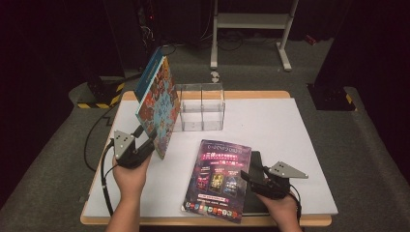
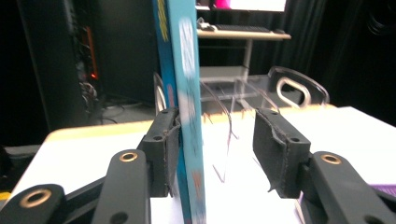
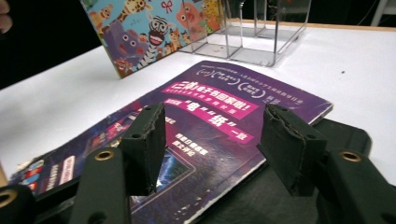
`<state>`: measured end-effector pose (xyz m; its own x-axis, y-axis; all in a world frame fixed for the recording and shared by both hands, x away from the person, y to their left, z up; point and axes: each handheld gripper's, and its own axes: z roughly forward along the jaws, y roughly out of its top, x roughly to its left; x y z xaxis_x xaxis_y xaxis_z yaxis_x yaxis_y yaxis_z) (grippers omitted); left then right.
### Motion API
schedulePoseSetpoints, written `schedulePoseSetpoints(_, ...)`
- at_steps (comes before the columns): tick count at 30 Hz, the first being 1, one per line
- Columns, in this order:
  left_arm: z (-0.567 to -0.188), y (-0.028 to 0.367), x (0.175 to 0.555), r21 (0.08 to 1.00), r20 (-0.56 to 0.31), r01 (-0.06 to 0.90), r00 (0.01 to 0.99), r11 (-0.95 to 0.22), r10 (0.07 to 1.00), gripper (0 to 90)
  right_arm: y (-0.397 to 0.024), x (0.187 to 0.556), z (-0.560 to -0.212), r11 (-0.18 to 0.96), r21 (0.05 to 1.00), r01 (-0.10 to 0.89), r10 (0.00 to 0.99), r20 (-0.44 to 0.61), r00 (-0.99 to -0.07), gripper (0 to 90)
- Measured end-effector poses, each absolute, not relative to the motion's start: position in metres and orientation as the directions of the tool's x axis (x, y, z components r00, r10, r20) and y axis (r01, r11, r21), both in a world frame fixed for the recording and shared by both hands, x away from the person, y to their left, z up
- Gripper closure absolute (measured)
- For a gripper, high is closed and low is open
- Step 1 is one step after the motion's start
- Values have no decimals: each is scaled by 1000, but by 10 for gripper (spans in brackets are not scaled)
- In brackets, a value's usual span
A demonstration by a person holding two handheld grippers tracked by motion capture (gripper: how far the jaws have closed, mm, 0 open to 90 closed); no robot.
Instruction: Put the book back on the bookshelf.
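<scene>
Standing the picture book (image 1: 155,107) upright between my left gripper (image 1: 147,140), jaws half open, one pad touching its cover, beside the acrylic rack (image 1: 200,107) ahead. Right gripper (image 1: 247,177) gapes empty over the purple magazine (image 1: 220,179).

The picture book (image 1: 157,104) stands left of the clear organizer (image 1: 200,106); the magazine (image 1: 220,179) lies in front of that organizer, atop a tablet (image 1: 256,186).

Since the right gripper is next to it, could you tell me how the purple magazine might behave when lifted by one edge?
The purple magazine looks thin with a glossy cover, so it would probably droop and might slip. It lies partly over a black tablet, so pushing it could shift that too.
</scene>
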<state>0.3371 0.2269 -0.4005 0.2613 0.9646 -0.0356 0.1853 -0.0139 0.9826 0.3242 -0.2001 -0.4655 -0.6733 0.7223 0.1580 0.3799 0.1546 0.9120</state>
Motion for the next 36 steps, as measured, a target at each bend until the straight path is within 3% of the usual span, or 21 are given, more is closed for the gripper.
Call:
schedulePoseSetpoints(13,-447,227,316,952,-90,306,361,-27,928,462,-205,329,-467,185,893,410,749,142,-647,356)
schedulePoseSetpoints(18,-468,208,323,926,-114,372,429,-60,896,424,-204,329,-468,198,891,409,757,126,-641,312)
schedulePoseSetpoints(23,-482,182,335,899,-207,434,525,-50,826,408,-203,331,-466,204,887,414,763,121,-635,261)
schedulePoseSetpoints(28,-497,163,343,825,-281,551,590,-123,757,368,-208,326,-472,230,873,431,782,98,-615,248)
schedulePoseSetpoints(31,-501,154,341,806,-292,569,623,-164,726,325,-214,321,-477,216,876,432,796,98,-598,280)
schedulePoseSetpoints(36,-501,145,338,794,-306,581,639,-181,706,295,-217,319,-478,208,873,442,797,110,-593,263)
